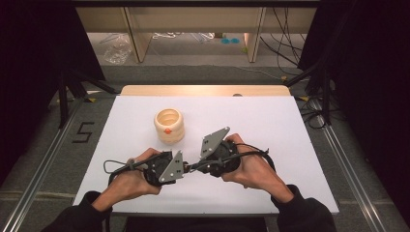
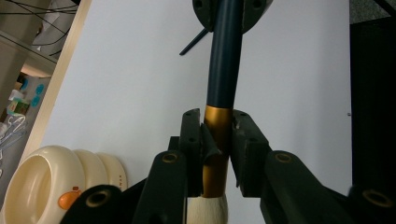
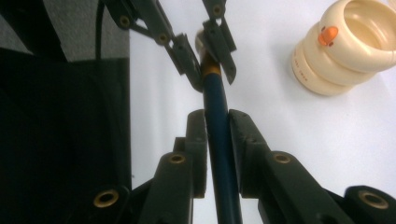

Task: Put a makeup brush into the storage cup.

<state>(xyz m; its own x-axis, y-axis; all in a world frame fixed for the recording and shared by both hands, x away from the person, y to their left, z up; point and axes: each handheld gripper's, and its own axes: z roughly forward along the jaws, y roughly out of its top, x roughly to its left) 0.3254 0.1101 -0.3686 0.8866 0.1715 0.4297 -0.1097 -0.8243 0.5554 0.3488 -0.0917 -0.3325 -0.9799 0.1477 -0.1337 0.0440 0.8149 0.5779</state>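
Observation:
A brush with a dark blue handle [image 2: 225, 60], a gold ferrule [image 2: 217, 128] and a pale bristle tuft [image 2: 208, 210] is held between both grippers above the white table top. My left gripper [image 2: 217, 140] is shut on the gold ferrule. My right gripper [image 3: 217, 135] is shut on the blue handle [image 3: 215, 98]. In the high view the left gripper [image 1: 185, 168] and right gripper [image 1: 197, 165] meet tip to tip at the table's front middle. A cream ringed pot [image 1: 169, 125] with an orange spot stands upright just beyond them.
The white board [image 1: 270, 125] covers the table, with a wooden strip [image 1: 203, 90] at its far edge. Black drapes hang on both sides. Wooden furniture legs and cables [image 1: 285, 48] lie on the floor beyond.

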